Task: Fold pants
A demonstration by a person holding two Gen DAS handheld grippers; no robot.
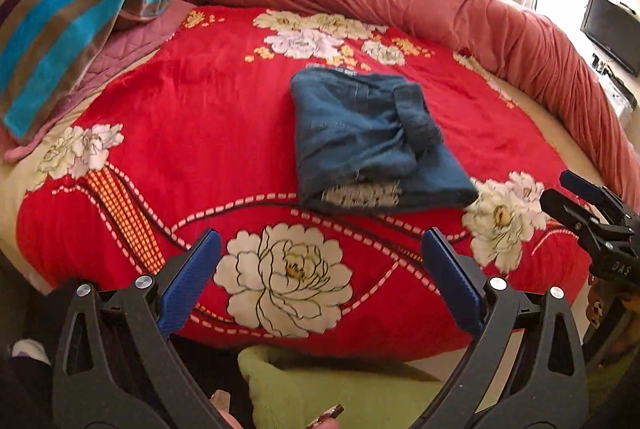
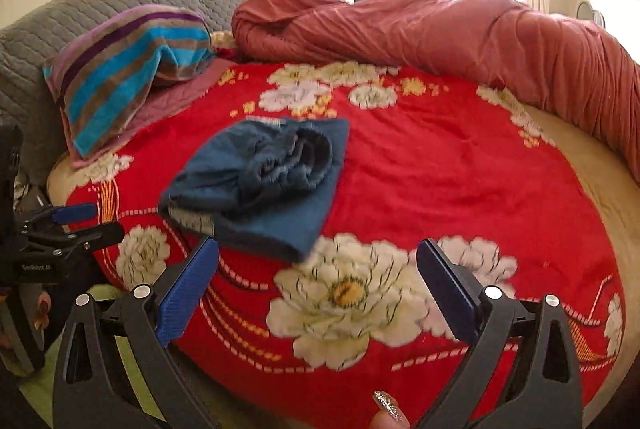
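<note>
Blue denim pants [image 1: 372, 145] lie folded into a compact bundle on the red floral blanket [image 1: 208, 133] in the middle of the bed; they also show in the right wrist view [image 2: 264, 181]. My left gripper [image 1: 320, 253] is open and empty, held above the blanket's near edge, short of the pants. My right gripper [image 2: 318, 261] is open and empty, just in front and right of the pants. The right gripper shows at the right edge of the left wrist view [image 1: 576, 197], and the left gripper at the left edge of the right wrist view [image 2: 88, 219].
A rolled pink-red duvet [image 1: 440, 5] runs along the far and right side of the bed. A striped towel [image 1: 68, 25] lies over a pillow at the left, by a grey headboard [image 2: 120, 1]. A TV [image 1: 612, 33] stands at the right. A green cushion [image 1: 328, 389] lies below.
</note>
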